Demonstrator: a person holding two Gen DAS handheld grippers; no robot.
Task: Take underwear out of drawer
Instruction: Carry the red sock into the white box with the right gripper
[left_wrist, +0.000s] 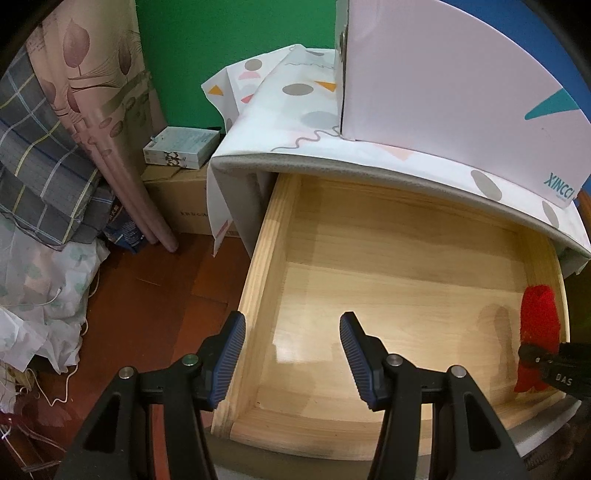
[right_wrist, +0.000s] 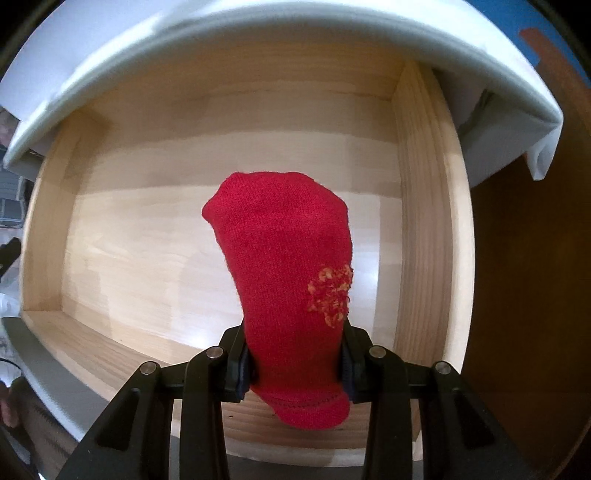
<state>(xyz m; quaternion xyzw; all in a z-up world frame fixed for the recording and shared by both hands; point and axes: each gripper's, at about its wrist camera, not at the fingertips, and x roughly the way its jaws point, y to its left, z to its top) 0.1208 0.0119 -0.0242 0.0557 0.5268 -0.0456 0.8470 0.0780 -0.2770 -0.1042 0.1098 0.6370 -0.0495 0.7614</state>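
A red knitted garment (right_wrist: 284, 266) with a small yellow patch hangs from my right gripper (right_wrist: 295, 363), which is shut on it above the floor of the open wooden drawer (right_wrist: 122, 254). From the left wrist view the same red garment (left_wrist: 537, 325) shows at the drawer's right side, pinched by the right gripper (left_wrist: 532, 356). My left gripper (left_wrist: 291, 354) hovers open over the drawer's (left_wrist: 258, 258) front left corner, nothing between its blue pads (left_wrist: 231, 354).
A patterned cloth (left_wrist: 295, 122) covers the cabinet top, with a white box (left_wrist: 443, 81) standing on it. Left of the cabinet are cardboard boxes (left_wrist: 177, 199), a curtain (left_wrist: 103, 110), bedding and cables on the red-brown floor (left_wrist: 140, 295).
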